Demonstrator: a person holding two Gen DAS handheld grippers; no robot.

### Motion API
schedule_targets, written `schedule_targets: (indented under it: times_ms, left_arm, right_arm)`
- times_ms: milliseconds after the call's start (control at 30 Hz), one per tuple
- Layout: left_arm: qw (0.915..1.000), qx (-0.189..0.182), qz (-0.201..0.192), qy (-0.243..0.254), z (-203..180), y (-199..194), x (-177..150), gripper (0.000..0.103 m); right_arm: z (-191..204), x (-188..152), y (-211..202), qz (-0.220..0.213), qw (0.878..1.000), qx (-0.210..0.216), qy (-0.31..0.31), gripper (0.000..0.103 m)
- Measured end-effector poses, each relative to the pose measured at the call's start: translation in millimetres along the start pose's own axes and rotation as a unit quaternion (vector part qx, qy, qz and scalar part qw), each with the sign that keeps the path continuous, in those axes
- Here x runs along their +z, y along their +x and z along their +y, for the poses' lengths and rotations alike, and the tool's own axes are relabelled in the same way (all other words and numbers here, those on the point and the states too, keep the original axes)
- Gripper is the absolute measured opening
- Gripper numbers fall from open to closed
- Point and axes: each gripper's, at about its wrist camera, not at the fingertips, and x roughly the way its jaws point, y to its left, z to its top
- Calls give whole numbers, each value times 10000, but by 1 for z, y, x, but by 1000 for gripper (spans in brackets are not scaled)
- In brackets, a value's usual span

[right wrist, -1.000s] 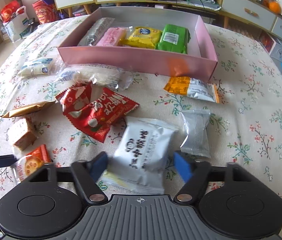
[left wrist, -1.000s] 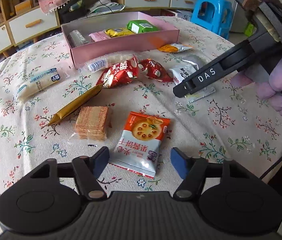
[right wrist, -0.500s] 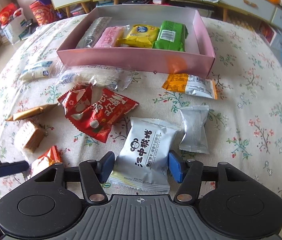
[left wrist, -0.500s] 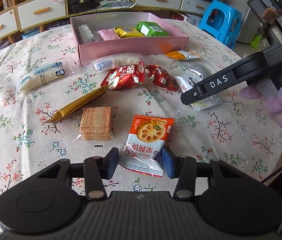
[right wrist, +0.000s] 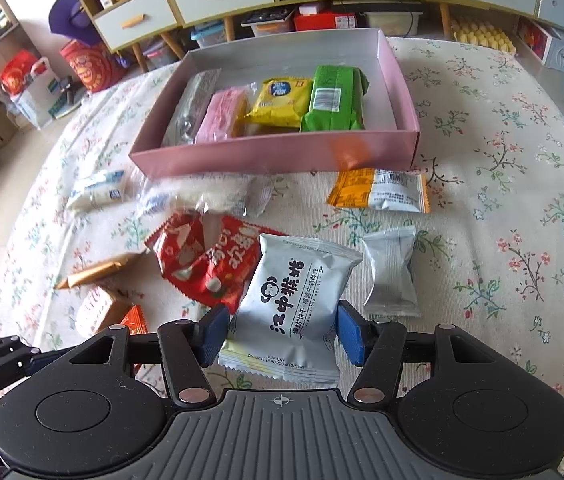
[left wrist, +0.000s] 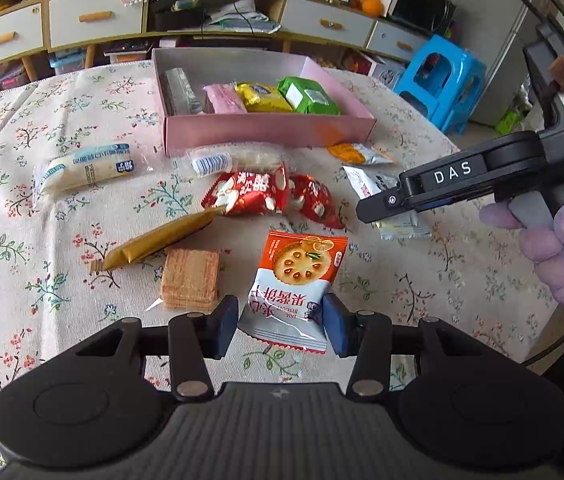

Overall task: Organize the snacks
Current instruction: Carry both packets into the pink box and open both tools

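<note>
- So, both tools have just been closing, each now clenched on a snack packet.
- Left tool (left wrist: 280, 326), low centre of the left wrist view, pinches the bottom end of the orange-and-white biscuit packet (left wrist: 295, 280); the packet's top end seems to be off the cloth, though I can't be sure.
- Right tool (right wrist: 278, 334), low centre of the right wrist view, squeezes the silver-white cookie packet (right wrist: 295, 300) across its lower half.
- My guess is both are light, puffy pillow packs: slick film, air inside, brittle biscuits. They'll crumple and could slip, so grab across the middle or on the sealed end and don't crush.
- The pink box (right wrist: 274, 156) sits in the upper middle of the frame with four packets already in it and room at its right end, so that's probably where these go.
- Still loose on the surface (left wrist: 421, 280): red packets (left wrist: 250, 194), a gold stick (left wrist: 162, 240), a wafer stack (left wrist: 190, 280), an orange pouch (right wrist: 377, 196), a small silver packet (right wrist: 391, 272).
- It's a round surface with a flowery cloth; across the top of the frame are cluttered drawers and shelves, with a blue stool (left wrist: 439, 80) at upper right.
</note>
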Motion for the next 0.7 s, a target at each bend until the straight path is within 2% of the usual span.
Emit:
schedule_targets:
  times_ms: [167, 200, 233, 333, 400, 467, 567, 633, 700]
  left_arm:
    - [9998, -21, -140, -158, 2, -6, 10, 42]
    - [9997, -35, -178, -186, 2, -7, 12, 26]
    - [9996, -81, -163, -209, 2, -7, 15, 2]
    - [9992, -106, -243, -284, 4, -7, 22, 3]
    - [9996, -27, -96, -280, 6, 0, 26, 3]
    - [9987, -124, 37, -491, 11, 5, 26, 3]
    - [9989, -88, 107, -448, 5, 7, 26, 23]
    - [9996, -174, 177, -142, -4, 12, 27, 46]
    - [9995, -114, 297, 40, -10, 20, 25, 51]
  right_arm:
    - [-1, 5, -6, -39, 9999, 111, 111, 58]
    - [-1, 5, -7, -57, 9998, 134, 123, 58]
    - [-1, 6, -9, -78, 9998, 153, 136, 58]
    - [0, 10, -13, -145, 9995, 223, 156, 58]
    - [0, 13, -14, -174, 9994, 237, 164, 58]
    - [-1, 15, -13, -174, 9994, 221, 212, 58]
    - [-5, 17, -10, -75, 9990, 273, 341, 58]
    - [-7, 17, -9, -49, 9990, 277, 347, 58]
    - [-8, 18, -10, -59, 9992, 257, 312, 58]
